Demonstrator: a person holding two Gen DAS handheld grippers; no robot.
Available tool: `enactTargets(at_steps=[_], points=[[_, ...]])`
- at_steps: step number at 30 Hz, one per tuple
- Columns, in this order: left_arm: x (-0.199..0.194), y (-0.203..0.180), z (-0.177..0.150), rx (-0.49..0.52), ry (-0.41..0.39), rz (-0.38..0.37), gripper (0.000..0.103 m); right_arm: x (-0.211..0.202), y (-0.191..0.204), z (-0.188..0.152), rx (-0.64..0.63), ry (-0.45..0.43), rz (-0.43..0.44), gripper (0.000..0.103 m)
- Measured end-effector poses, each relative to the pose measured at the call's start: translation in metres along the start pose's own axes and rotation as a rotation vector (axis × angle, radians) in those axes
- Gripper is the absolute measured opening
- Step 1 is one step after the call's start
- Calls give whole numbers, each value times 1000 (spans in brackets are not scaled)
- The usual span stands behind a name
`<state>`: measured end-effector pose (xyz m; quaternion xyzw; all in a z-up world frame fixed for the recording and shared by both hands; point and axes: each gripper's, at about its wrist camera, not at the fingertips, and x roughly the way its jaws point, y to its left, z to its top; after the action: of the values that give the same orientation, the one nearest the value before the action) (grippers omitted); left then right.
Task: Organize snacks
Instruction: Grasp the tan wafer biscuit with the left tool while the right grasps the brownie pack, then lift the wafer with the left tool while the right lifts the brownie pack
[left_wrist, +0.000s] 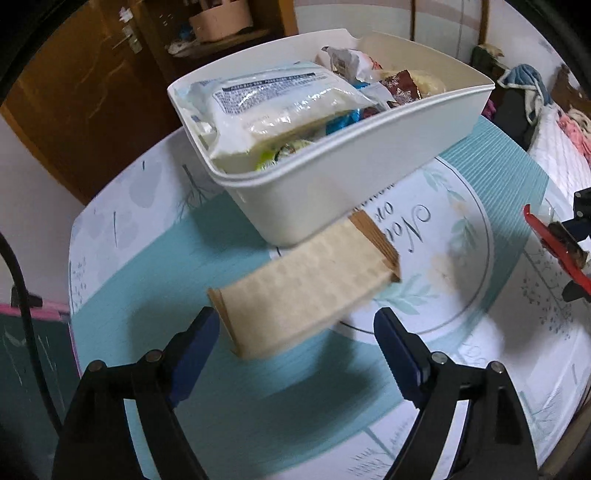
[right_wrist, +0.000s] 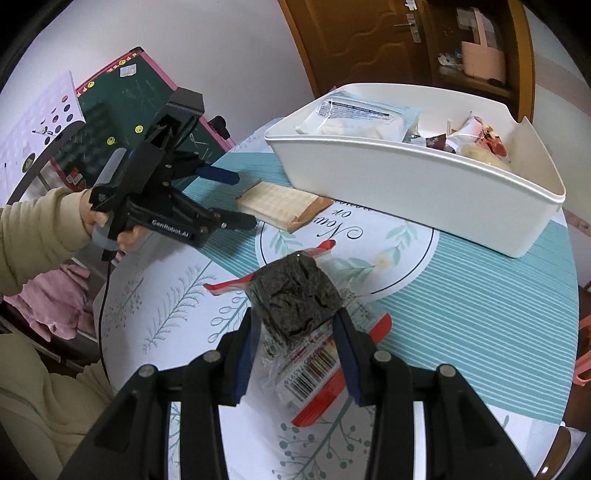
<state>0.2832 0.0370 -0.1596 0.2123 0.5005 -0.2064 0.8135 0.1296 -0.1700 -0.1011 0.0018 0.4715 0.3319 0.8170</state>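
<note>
A white bin holding several snack packets stands on the round table; it also shows in the right wrist view. A tan wafer pack lies on the table in front of the bin, also seen in the right wrist view. My left gripper is open, its fingers just short of the pack's near end. My right gripper is shut on a clear red-edged packet with a dark block inside, held above the table. That packet shows at the left wrist view's right edge.
The table has a teal and white printed cloth. A green chalkboard leans to the left of the table. A wooden door and a shelf stand behind the bin. A bed with clothes lies at the right.
</note>
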Motion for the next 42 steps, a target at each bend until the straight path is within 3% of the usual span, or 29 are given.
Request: enactTargets(at_steps=[9,16,21,23,25,28,30,32,34,36,37,39,40,42], points=[[37,24,0,156,17,-136,85,6,-6,3,32,20,18,40],[50,27,6,259,94,-298,85,11,-12,5,57,39,16,40],[57,30,6,377,104,-306,84,13,-10,11,58,38,21,40],[51,26,5,397,104,-322,66,15,-9,12,61,40,28,40],[41,17,4,402,127,-361,56,16,-8,13,61,42,32,40],[35,7,0,446,158,-371,56,18,-5,13,55,46,32,40],[35,-2,1,471,170,-344,69,18,-3,14,53,43,35,40],[39,-16,-1,489,213,-342,96,18,-1,15,50,40,36,40],[40,-31,-5,514,222,-310,103,18,1,16,48,37,39,40],[39,-37,-1,497,231,-305,102,17,4,16,46,33,39,40],[38,-36,1,477,236,-299,99,16,4,16,48,31,42,40],[34,-32,7,422,220,-289,77,15,4,15,54,26,45,41],[30,-25,13,375,211,-283,52,15,4,14,57,24,46,41],[30,-16,15,286,250,-292,52,16,5,12,69,20,54,41]])
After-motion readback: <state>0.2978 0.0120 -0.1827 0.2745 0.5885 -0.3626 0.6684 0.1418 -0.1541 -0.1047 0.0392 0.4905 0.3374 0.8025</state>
